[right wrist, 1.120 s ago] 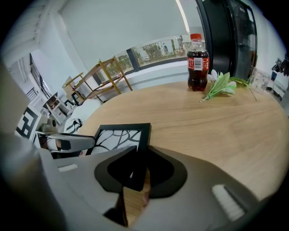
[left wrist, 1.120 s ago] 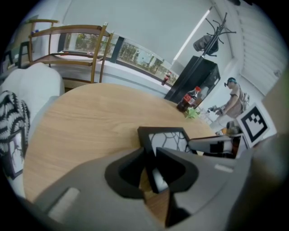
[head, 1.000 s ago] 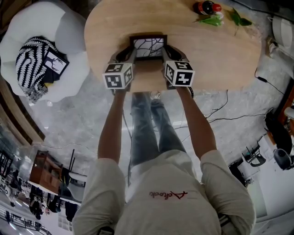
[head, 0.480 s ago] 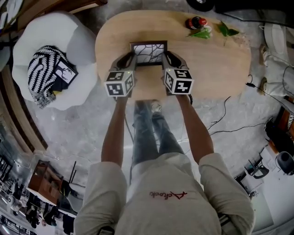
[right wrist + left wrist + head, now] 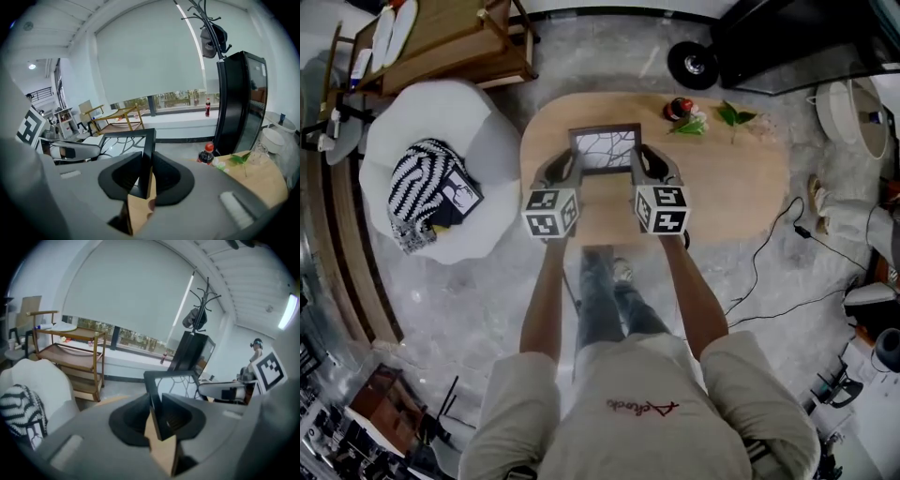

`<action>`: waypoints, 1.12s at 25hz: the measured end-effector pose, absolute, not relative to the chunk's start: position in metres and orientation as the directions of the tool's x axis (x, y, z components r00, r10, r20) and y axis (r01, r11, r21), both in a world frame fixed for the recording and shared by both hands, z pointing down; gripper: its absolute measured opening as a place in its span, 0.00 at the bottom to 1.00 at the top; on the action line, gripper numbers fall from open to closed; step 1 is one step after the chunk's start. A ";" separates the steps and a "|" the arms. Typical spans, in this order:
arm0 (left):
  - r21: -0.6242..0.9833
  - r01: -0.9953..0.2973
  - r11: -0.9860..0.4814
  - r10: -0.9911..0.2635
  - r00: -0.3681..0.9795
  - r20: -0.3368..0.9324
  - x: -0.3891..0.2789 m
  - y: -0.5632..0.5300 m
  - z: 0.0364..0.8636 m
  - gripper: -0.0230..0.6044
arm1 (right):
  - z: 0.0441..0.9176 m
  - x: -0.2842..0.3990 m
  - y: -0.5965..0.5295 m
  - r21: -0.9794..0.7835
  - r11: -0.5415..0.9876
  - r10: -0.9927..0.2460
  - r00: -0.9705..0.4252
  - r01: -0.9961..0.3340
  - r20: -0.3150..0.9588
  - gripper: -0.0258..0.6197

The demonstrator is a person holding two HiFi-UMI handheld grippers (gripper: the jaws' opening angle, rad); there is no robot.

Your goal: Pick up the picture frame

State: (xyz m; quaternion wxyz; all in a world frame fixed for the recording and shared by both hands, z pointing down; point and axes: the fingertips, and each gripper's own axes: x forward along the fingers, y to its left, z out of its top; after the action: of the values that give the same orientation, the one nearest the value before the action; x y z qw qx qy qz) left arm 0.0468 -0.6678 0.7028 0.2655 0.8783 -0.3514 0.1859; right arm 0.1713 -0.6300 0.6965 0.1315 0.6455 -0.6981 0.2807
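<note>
A dark picture frame with a branch drawing hangs in the air above the oval wooden table. My left gripper is shut on its left side and my right gripper on its right side. In the left gripper view the frame's edge runs between the black pads, with the gripper closed on it. The right gripper view shows the same: the frame stands pinched in the gripper. The frame's brown back shows under both grips.
A dark bottle with a red cap and green leaves lie at the table's far side. A white armchair with a striped cushion stands left. A wooden shelf cart, a black cabinet and floor cables surround the table.
Both grippers have risen together with the frame held between them, off the table. The table and room now look farther below.
</note>
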 end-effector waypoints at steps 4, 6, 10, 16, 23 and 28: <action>0.323 -0.713 -0.622 -0.540 0.689 0.483 0.043 -0.657 0.656 0.16 | 0.651 0.168 -0.618 -0.221 0.020 -0.847 -0.134 -0.975 0.514 0.16; 0.314 -0.711 -0.629 -0.551 0.693 0.466 0.043 -0.652 0.633 0.16 | 0.630 0.168 -0.614 -0.222 0.020 -0.856 -0.132 -0.975 0.500 0.16; 0.295 -0.706 -0.644 -0.573 0.700 0.425 0.048 -0.647 0.588 0.16 | 0.587 0.172 -0.607 -0.217 0.023 -0.878 -0.123 -0.976 0.462 0.16; 0.256 -0.704 -0.663 -0.614 0.706 0.352 0.049 -0.640 0.517 0.16 | 0.516 0.174 -0.600 -0.185 0.043 -0.917 -0.113 -0.982 0.382 0.16; 0.202 -0.705 -0.680 -0.645 0.706 0.291 0.047 -0.621 0.440 0.16 | 0.439 0.173 -0.581 -0.166 0.061 -0.953 -0.107 -0.984 0.284 0.16; 0.148 -0.701 -0.697 -0.663 0.710 0.238 0.050 -0.598 0.387 0.16 | 0.392 0.175 -0.557 -0.162 0.074 -0.972 -0.107 -0.984 0.209 0.16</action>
State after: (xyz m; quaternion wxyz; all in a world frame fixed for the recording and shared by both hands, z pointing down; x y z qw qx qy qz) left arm 0.0495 -0.5981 0.3875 0.1145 0.9174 -0.3718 0.0834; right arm 0.1746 -0.5575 0.3915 0.0226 0.6678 -0.7323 0.1315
